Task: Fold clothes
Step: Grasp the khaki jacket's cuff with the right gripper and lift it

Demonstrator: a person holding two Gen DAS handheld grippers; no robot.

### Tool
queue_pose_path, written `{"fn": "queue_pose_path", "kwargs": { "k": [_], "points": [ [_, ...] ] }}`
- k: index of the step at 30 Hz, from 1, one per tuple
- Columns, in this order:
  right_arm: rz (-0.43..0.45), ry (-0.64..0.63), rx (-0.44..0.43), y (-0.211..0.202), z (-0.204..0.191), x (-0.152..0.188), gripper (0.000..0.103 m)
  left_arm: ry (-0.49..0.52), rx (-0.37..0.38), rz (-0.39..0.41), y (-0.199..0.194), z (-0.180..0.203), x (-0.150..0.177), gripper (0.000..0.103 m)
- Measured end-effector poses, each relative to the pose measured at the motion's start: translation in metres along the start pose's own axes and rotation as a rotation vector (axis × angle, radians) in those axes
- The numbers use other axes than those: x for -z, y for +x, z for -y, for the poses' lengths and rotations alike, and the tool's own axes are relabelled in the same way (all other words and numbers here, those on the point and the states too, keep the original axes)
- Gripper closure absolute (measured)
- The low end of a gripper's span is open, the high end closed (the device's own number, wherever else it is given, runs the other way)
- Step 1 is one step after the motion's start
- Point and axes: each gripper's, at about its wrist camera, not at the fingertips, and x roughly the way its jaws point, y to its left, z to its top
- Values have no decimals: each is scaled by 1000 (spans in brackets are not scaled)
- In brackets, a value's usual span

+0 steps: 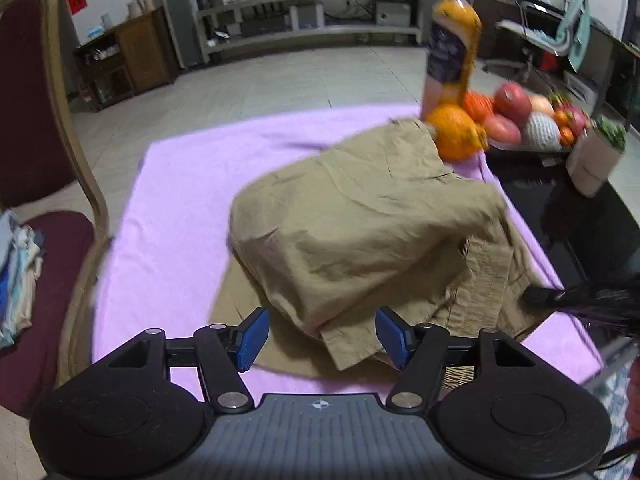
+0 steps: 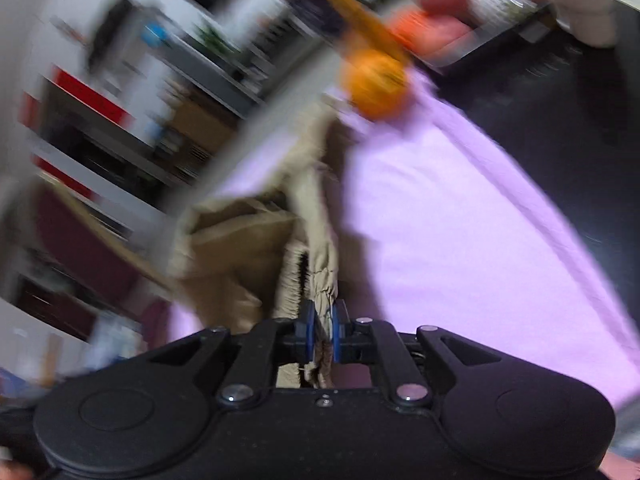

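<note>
Folding: my right gripper [image 2: 323, 330] pinches the khaki garment's [image 1: 360, 216] gathered waistband, lifting it.
Left gripper [image 1: 322, 334]: wide apart, empty, beside the garment's near hem.

Left hand-held gripper [image 1: 322, 334] jaws wide apart; right hand-held gripper [image 2: 323, 330] apparently clamped, tilted

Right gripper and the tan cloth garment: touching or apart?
Touching. The right wrist view shows the right gripper with blue pads clamped on the tan cloth garment.

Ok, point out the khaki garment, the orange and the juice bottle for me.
khaki garment [image 1: 360, 216], left wrist view, on its raised top fold.
orange [image 1: 456, 132], left wrist view, on its front skin.
juice bottle [image 1: 450, 52], left wrist view, on its dark label.
</note>
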Motion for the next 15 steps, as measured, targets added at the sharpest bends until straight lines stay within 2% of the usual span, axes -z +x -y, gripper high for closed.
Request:
{"fn": "queue_pose_path", "kwargs": {
  "k": [1,3,4,5,7,9,12,15],
  "points": [
    [7,-11,20,-8,4,2,88,1,7,-25,6,4,6,44],
    [21,-33,60,-25,12,7,87,2,35,-57,11,11,18,45],
    [28,-44,80,-34,16,9,83,4,48,-56,11,12,22,44],
    [61,-50,49,-42,15,12,79,6,61,-55,11,14,26,44],
    [131,-101,-42,-58,9,16,57,10,66,-45,9,14,31,42],
    [163,-226,-58,-64,-8,17,40,15,59,-31,6,12,34,40],
    [168,-403,-38,-50,-39,10,37,31,42,-10,2,8,37,40],
    [167,-483,-21,-31,-62,-4,37,41,19,14,0,-1,40,40]
  ]
}}
